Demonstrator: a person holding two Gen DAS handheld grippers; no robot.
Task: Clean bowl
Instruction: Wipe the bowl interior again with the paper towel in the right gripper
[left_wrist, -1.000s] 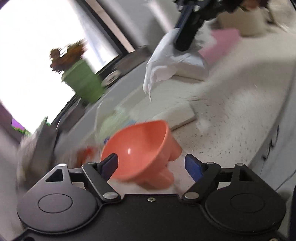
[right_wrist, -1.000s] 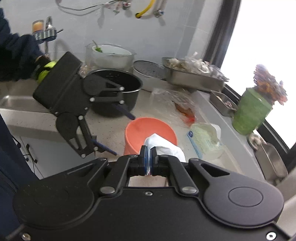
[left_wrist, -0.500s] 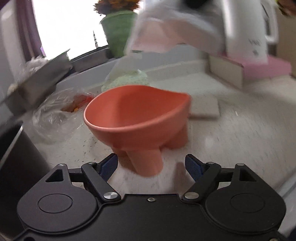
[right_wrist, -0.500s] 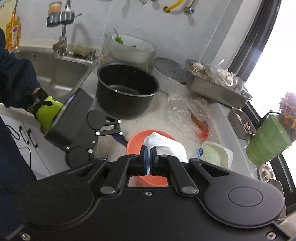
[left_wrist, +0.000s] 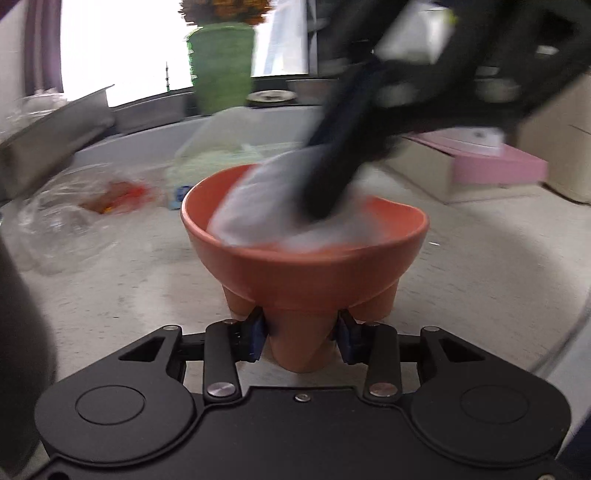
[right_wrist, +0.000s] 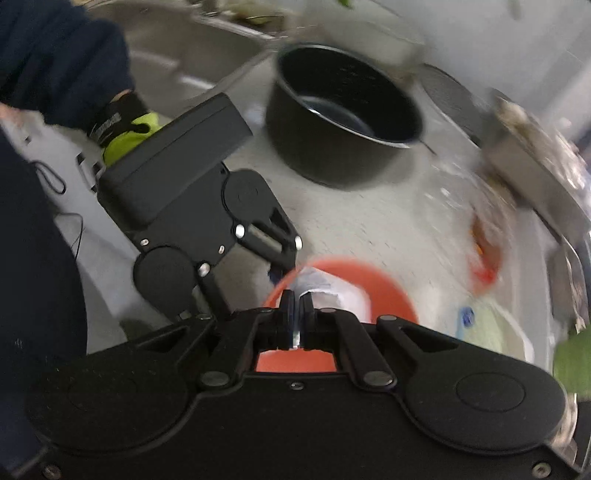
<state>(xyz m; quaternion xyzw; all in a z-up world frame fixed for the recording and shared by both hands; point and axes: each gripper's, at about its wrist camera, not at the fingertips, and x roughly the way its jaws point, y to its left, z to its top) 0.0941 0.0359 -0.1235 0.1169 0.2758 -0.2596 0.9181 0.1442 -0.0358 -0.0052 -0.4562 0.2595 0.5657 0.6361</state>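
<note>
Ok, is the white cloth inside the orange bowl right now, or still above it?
Inside. The crumpled white cloth, pinched by the right gripper, sits below the rim of the orange footed plastic bowl.

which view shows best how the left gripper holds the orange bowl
Left wrist view: the left hand-held gripper clamps the orange bowl by one foot. Right wrist view shows only its rim; the contact is hidden.

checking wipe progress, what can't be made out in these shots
- Inside of the bowl: left wrist view, hidden by the tissue and the blurred right gripper; whether it is clean cannot be told.
- Bowl in the right wrist view: near half hidden by the gripper body.
- Left gripper: shut on a bowl leg; how the other legs stand is hidden behind it.
- Tray contents: right wrist view, motion blur.
</note>
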